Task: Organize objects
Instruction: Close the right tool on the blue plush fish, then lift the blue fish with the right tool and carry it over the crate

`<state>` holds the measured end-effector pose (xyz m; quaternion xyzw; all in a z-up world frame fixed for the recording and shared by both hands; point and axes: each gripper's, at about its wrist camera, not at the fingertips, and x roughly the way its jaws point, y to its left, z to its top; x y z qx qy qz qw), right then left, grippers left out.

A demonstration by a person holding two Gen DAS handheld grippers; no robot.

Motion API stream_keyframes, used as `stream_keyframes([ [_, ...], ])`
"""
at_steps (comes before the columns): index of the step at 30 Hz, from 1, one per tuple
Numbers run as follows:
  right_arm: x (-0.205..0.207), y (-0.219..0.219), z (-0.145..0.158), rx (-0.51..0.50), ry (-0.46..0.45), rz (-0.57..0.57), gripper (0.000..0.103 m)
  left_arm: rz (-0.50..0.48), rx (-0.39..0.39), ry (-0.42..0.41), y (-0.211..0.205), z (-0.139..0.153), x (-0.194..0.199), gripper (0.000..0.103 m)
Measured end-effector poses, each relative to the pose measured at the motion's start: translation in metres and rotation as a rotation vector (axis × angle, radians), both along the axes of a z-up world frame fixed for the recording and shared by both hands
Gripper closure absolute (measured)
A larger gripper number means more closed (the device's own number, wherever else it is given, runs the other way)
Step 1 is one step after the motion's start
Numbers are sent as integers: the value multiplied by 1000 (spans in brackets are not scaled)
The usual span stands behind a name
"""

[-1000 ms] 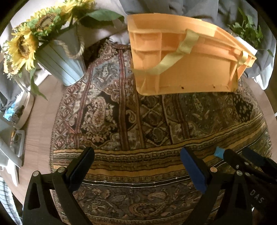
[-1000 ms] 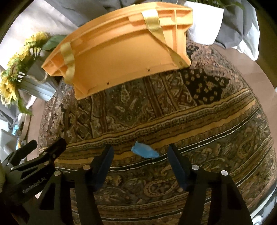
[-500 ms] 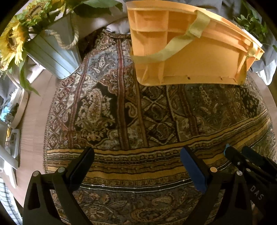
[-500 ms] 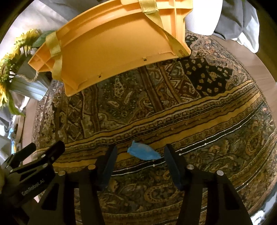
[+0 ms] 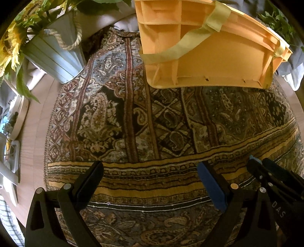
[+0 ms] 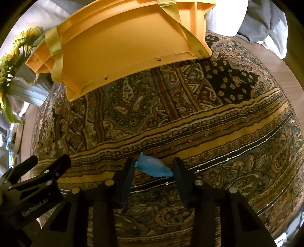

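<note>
Only the right wrist view shows the small blue packet (image 6: 153,168): it lies flat on the paisley cloth (image 6: 190,117), straddled by the right gripper (image 6: 153,173), whose two pads stand apart on either side of it, the left pad touching or nearly touching the packet's pinched end, the right pad (image 6: 180,180) close by its other end. The jaws have not closed on it. In the left wrist view the packet is almost wholly hidden; just a sliver of blue peeks out at about 4 o'clock behind the black frame of the right gripper (image 5: 273,176), which enters there.

The left gripper (image 5: 150,180) hangs over bare cloth with its fingers spread wide and nothing between them. Its body also shows in the right wrist view at 8 o'clock.

An orange plastic crate (image 5: 207,53) with pale yellow straps sits at 12 to 1 o'clock in the left view, and at 11 to 12 o'clock in the right view, well apart from the packet. Its inside cannot be seen.

The left view gives the clearer look at a pale ribbed bucket (image 5: 55,55) with a rope handle, holding sunflowers (image 5: 9,47), at 10 to 11 o'clock on the cloth's edge. The cloth covers a round wooden tabletop (image 5: 32,136). Grey fabric (image 6: 254,20) is bunched beyond the crate, and a white ribbed pot (image 6: 224,17) stands at 1 o'clock in the right view.
</note>
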<state>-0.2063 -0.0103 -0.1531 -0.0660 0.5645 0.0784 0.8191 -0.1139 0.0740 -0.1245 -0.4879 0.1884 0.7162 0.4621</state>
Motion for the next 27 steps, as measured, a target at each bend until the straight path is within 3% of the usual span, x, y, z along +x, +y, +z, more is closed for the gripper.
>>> stream_keyframes([
  [14,5,3,17,-1,-39,29,62,30,22,-1,-2,15,2,2],
  [27,11,10,63,17,-124,99,62,105,98,25,-12,58,-2,2],
])
